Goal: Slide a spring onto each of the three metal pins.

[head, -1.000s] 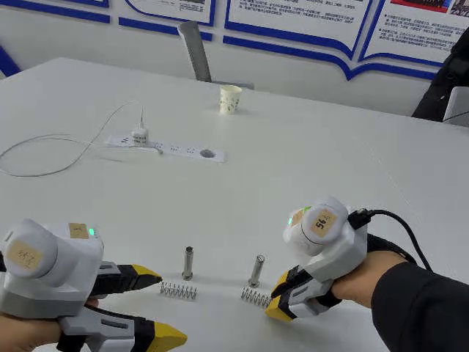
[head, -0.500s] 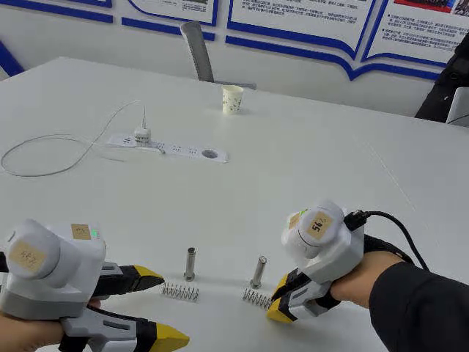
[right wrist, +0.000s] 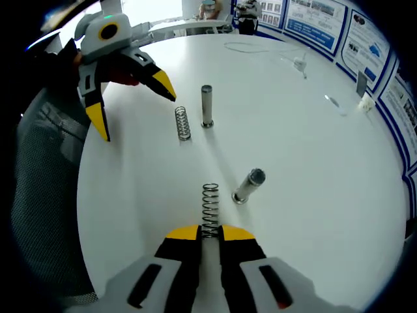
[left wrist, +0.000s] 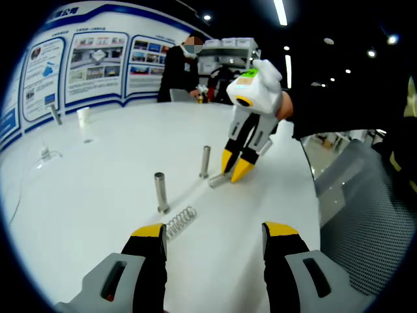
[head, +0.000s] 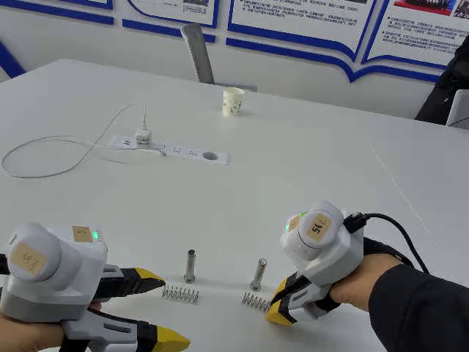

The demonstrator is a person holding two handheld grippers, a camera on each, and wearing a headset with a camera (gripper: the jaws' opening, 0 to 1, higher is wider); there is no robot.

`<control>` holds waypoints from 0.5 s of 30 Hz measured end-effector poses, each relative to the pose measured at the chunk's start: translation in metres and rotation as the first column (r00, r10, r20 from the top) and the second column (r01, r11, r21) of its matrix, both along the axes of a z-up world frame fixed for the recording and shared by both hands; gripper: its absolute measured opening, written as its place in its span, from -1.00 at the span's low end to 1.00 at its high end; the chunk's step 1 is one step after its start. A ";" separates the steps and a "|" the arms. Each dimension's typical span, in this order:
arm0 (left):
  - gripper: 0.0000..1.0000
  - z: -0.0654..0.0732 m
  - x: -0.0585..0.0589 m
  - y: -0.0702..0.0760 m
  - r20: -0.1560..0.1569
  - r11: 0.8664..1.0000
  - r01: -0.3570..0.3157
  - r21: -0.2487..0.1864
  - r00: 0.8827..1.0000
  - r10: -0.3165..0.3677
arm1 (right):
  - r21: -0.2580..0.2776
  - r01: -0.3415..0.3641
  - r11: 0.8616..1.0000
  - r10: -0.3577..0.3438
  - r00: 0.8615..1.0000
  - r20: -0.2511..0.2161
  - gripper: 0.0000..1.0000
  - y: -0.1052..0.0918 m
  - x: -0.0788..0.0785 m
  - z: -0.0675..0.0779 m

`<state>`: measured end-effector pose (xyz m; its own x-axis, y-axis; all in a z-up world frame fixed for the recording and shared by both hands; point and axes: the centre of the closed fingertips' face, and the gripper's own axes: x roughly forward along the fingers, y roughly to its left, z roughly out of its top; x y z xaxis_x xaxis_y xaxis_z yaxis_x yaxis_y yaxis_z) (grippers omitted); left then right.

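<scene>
Over the preceding 1 s almost nothing had moved: the right hand-held gripper (head: 278, 314) stayed low at the near end of the right spring (head: 255, 301), and the left hand-held gripper (head: 167, 308) kept its place at the near left of the bench (head: 330, 161), while the small shift of the whole scene belonged to the headset. 2 metal pins stood upright and bare on the bench, the left pin (head: 190, 264) and the right pin (head: 259, 273), well apart from each other. Each had 1 spring lying flat just beside its base on the person's side. In the right gripper view the yellow-tipped jaws were pressed nearly together on the near end of the right spring, whose coils ran forward along the bench just beside the right pin. The left hand-held gripper was spread wide and held nothing. In the left gripper view the left spring (left wrist: 180, 222) lay just ahead of 1 tip, and whether they touched could not be told. Farther back on the bench lay a white power strip (head: 168, 149) with a plugged-in white cable (head: 44, 165) looping to the left, and beyond it stood a paper cup (head: 233, 100).
</scene>
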<state>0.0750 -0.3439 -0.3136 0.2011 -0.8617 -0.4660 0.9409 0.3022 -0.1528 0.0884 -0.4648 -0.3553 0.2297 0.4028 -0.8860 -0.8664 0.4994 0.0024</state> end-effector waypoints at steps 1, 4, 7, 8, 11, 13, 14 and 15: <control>0.20 0.000 0.000 0.000 0.000 1.000 0.001 0.001 1.000 -0.001 | 0.005 0.008 1.000 -0.008 1.000 -0.001 -0.76 0.000 0.000 0.000; 0.20 0.000 -0.001 0.000 0.001 1.000 0.003 0.001 1.000 -0.003 | 0.006 0.013 1.000 -0.013 1.000 0.001 -0.77 0.000 0.000 0.000; 0.20 0.000 -0.001 -0.001 0.003 1.000 0.004 0.003 1.000 -0.004 | -0.004 0.009 1.000 -0.009 1.000 0.006 -0.77 0.001 -0.001 0.000; 0.20 0.000 -0.001 -0.001 0.003 1.000 0.004 0.003 1.000 -0.004 | -0.009 0.005 1.000 -0.005 1.000 0.009 -0.77 0.001 -0.001 0.000; 0.20 0.000 -0.001 -0.001 0.004 1.000 0.006 0.004 1.000 -0.006 | -0.018 -0.011 1.000 0.011 1.000 0.009 -0.77 0.003 -0.003 0.001; 0.20 0.000 -0.002 -0.002 0.004 1.000 0.010 0.005 1.000 -0.010 | -0.018 -0.013 1.000 0.013 1.000 0.011 -0.77 0.004 -0.003 0.003; 0.20 0.000 -0.002 -0.002 0.005 1.000 0.013 0.006 1.000 -0.013 | -0.018 -0.014 1.000 0.014 1.000 0.013 -0.77 0.005 -0.003 0.003; 0.20 -0.001 -0.003 -0.003 0.005 1.000 0.015 0.008 1.000 -0.015 | -0.018 -0.017 1.000 0.017 1.000 0.015 -0.77 0.005 -0.004 0.004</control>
